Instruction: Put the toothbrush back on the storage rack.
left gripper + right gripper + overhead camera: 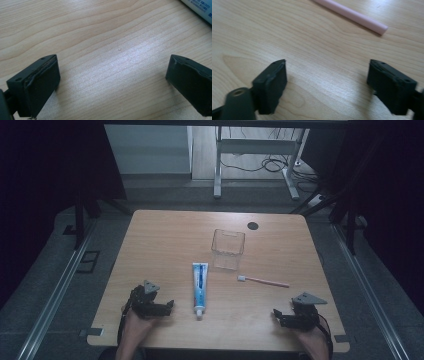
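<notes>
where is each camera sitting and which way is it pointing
high view: above the person's side, looking forward and down on the table; hands and both claws show.
left gripper view: rides the left claw, jaws apart, aimed at the toothpaste tube.
right gripper view: rides the right claw, aimed at the toothbrush.
Shared with the high view: tube, toothbrush.

The pale wooden table top has a smooth, faintly sheeny laminate finish with fine printed grain lines. The white-and-blue plastic toothpaste tube looks glossy, the square clear plastic box is see-through and shiny, and the pink plastic toothbrush has a smooth matt handle. The black jaws of the left gripper and right gripper are matt plastic with duller, slightly rough pads.
</notes>
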A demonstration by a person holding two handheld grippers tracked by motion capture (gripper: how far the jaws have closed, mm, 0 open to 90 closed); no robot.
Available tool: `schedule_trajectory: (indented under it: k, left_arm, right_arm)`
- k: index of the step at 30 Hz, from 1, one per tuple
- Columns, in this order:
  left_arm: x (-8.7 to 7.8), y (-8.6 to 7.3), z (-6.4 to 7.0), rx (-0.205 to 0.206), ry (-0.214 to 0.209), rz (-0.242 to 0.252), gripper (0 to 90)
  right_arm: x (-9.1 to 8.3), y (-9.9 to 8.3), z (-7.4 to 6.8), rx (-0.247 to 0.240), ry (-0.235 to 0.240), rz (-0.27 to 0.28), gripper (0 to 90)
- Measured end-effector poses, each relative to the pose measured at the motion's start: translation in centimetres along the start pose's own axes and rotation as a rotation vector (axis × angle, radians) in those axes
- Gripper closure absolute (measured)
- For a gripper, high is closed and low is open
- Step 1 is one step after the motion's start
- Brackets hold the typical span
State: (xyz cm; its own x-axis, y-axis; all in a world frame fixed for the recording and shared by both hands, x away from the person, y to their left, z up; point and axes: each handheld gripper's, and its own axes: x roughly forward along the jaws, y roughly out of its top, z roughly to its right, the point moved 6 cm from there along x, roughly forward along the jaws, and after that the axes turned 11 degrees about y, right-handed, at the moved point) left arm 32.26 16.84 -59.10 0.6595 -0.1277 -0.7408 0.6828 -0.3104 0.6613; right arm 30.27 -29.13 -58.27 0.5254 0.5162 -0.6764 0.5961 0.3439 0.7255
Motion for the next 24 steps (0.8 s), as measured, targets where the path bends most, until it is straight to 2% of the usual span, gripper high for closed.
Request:
schedule_trajectory:
  k: [6, 14, 18, 24]
  left_arm:
    - [-0.41, -0.14, 0.25, 0.008, -0.008, 0.023, 7.4]
    - [-0.41, -0.15, 0.26, 0.005, -0.008, 0.022, 7.2]
    - [-0.40, -0.15, 0.26, 0.005, -0.008, 0.022, 7.2]
    - [-0.40, -0.15, 0.26, 0.004, -0.008, 0.022, 7.2]
  right_arm:
    - [-0.06, -0.05, 0.01, -0.002, -0.001, 0.000, 13.8]
    - [-0.12, 0.12, 0.22, 0.034, -0.036, 0.023, 22.6]
    - [0.02, 0.25, 0.20, 0.048, -0.055, 0.027, 22.9]
    - [0.05, 0.33, 0.16, 0.047, -0.053, 0.012, 21.9]
